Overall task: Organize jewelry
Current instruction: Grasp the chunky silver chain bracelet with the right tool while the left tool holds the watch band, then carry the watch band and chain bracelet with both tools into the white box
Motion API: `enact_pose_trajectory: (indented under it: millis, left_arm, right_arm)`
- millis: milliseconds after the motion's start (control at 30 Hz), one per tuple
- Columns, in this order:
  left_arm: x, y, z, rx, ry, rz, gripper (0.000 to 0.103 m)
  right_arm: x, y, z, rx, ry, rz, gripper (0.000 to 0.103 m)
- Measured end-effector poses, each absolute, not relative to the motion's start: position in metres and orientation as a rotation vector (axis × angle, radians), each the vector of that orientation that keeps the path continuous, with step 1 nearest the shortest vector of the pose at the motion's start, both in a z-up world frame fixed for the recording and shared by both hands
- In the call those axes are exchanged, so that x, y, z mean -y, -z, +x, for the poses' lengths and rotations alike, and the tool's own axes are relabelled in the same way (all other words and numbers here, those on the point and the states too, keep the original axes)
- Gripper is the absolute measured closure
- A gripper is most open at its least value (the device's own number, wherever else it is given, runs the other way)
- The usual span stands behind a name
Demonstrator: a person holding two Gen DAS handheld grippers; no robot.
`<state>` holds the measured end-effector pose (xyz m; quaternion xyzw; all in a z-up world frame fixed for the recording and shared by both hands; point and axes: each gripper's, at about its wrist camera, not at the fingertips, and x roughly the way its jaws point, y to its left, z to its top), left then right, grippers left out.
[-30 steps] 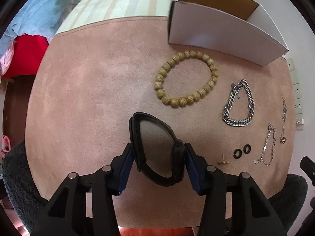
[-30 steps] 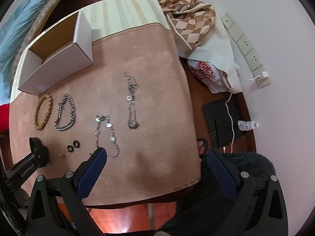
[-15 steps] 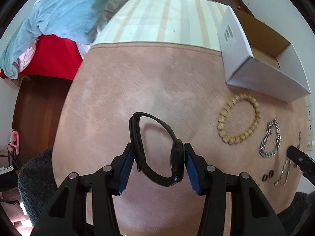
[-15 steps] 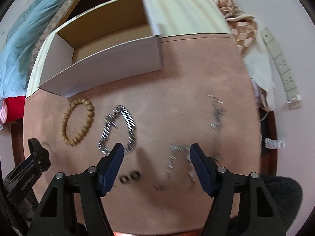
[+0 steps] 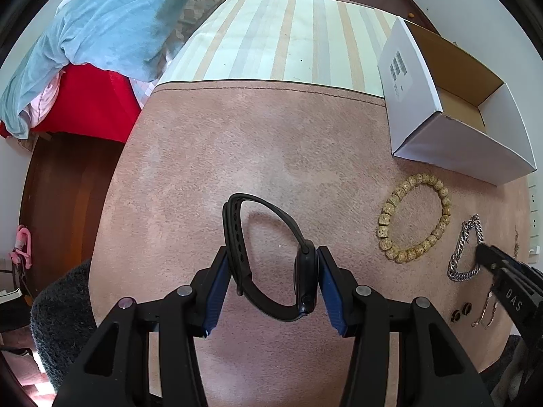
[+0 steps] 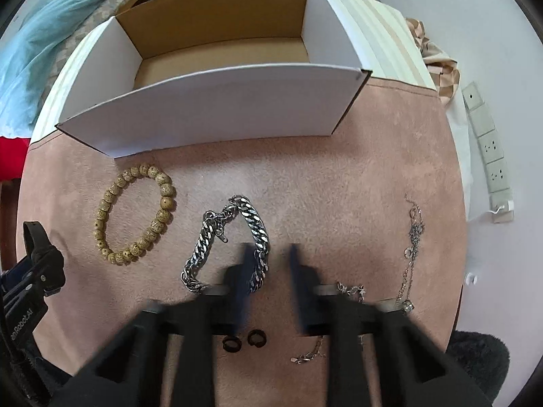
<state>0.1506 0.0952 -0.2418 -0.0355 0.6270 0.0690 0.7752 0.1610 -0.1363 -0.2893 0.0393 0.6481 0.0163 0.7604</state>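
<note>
My left gripper is shut on a black smartwatch, held above the pink mat. My right gripper is blurred by motion, its jaws narrowly apart, with one finger over the right strand of the silver chain bracelet. A wooden bead bracelet lies to its left; it also shows in the left wrist view. Two black rings, a thin gold chain and a thin silver chain lie on the mat. The open white box stands behind, empty.
A striped cloth covers the table's far part. A bed with blue blanket and red sheet is at the left. Wall sockets and a checkered cloth are at the right.
My right gripper has moved forward and down over the silver chain bracelet and its jaws have narrowed. My left gripper still holds the watch, shifted slightly.
</note>
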Motion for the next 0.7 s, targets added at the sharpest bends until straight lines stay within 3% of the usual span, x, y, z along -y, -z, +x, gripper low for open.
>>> enact_pose_trajectory:
  millis: [267,700]
  left_arm:
    - [-0.091,0.229,0.146,-1.342,-0.124,-0.077,0.057]
    - [-0.064,0.153,0.155,-1.217,-0.003,-0.097,0.057]
  right_arm:
    - [0.159,0.275,0.153,-1.382,-0.071,0.173,0.096]
    - [0.196,0.181,0.151,-1.214,-0.176,0.255,0.1]
